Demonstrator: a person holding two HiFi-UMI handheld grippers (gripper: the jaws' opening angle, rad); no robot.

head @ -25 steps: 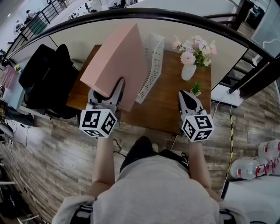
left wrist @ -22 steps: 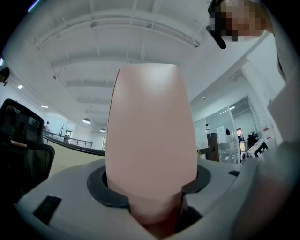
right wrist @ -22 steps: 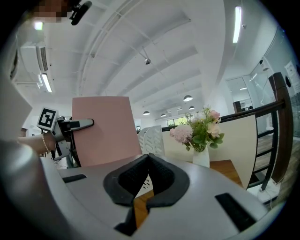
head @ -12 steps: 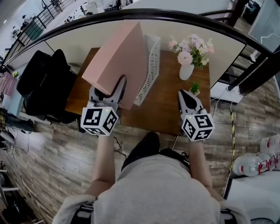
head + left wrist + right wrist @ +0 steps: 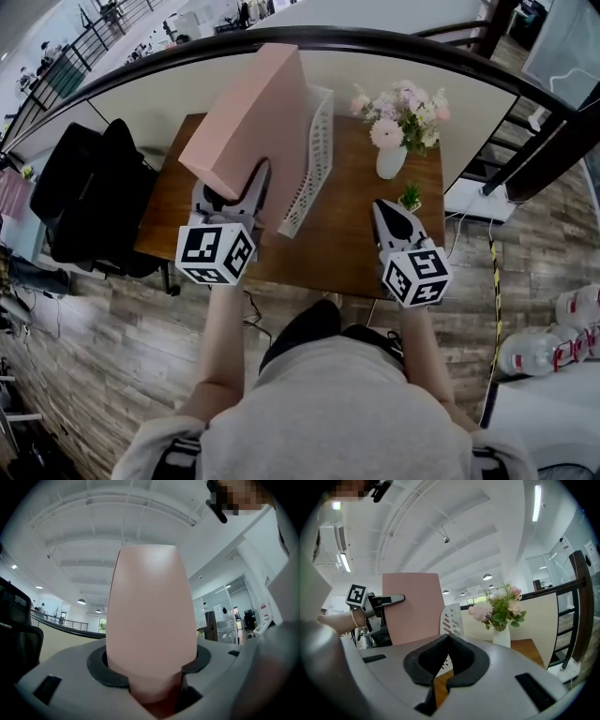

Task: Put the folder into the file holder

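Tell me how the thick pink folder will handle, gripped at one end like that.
The thick pink folder is probably stiff: it stands out from the left gripper without sagging. Held only at its lower edge, it may lever or swing. Its smooth faces might slip between the pads.

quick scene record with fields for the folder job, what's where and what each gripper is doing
folder: pink folder, held upright, not yet in the holder
holder: white mesh file holder, standing on the table, just right of the folder in the head view
left gripper: shut on the folder's near edge
right gripper: shut, empty
other: vase of flowers, small potted plant
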